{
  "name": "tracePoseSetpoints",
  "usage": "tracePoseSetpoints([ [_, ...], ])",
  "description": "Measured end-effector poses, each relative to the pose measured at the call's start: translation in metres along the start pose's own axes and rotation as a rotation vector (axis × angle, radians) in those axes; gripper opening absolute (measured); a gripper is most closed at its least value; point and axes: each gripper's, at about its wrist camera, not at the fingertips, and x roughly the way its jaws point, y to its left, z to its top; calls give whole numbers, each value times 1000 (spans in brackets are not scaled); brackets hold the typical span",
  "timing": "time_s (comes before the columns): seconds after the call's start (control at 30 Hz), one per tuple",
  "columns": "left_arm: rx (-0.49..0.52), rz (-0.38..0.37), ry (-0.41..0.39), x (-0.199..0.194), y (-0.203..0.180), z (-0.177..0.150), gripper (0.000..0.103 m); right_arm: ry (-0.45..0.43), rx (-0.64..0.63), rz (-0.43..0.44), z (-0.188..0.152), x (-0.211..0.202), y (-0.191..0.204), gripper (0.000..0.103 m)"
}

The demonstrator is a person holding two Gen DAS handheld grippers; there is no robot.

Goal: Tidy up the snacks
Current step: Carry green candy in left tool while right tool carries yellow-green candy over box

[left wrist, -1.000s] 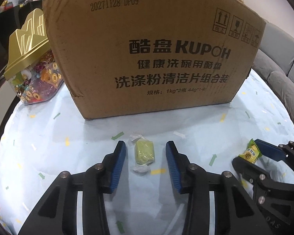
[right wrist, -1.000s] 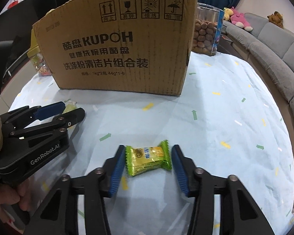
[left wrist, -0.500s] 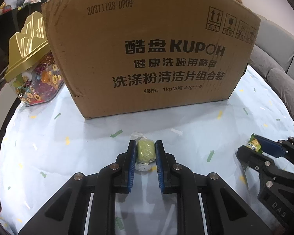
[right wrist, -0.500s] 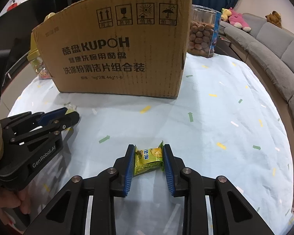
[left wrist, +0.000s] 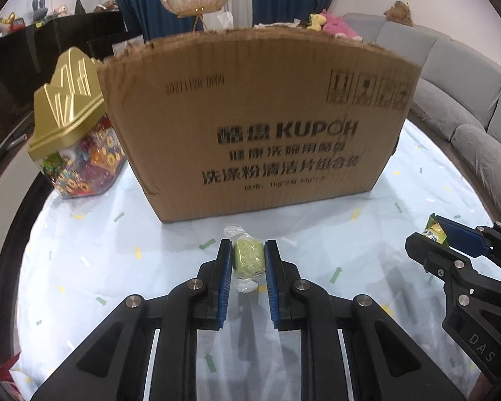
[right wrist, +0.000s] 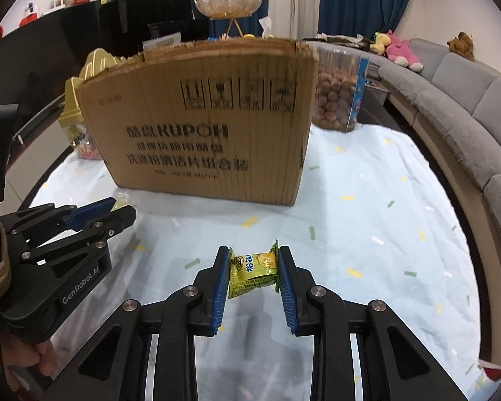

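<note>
With my left gripper pinching the pale green candy and my right gripper clamping the yellow-green packet, both above the tabletop's near edge, I judge the next step is carrying them over the cardboard box's rim.

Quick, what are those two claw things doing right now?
Left gripper: closed on a pale green wrapped candy.
Right gripper: closed on a yellow-green snack packet.
</note>
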Motion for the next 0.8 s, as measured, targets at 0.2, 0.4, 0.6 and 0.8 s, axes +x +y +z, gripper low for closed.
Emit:
tracePoseSetpoints([
  [0.2,-4,7,-33,-22,0,12,20,-32,18,-2,11,-17,-3,30],
  [0.4,-6,19,-67,-52,0,21,20,-63,43,-2,23,-37,-6,30],
  [0.6,-3,35,-93,-78,-2,27,20,-105,44,-12,31,-61,-5,30],
  [0.8,-5,52,-124,-98,-2,36,20,-143,43,-13,42,-82,-4,30],
])
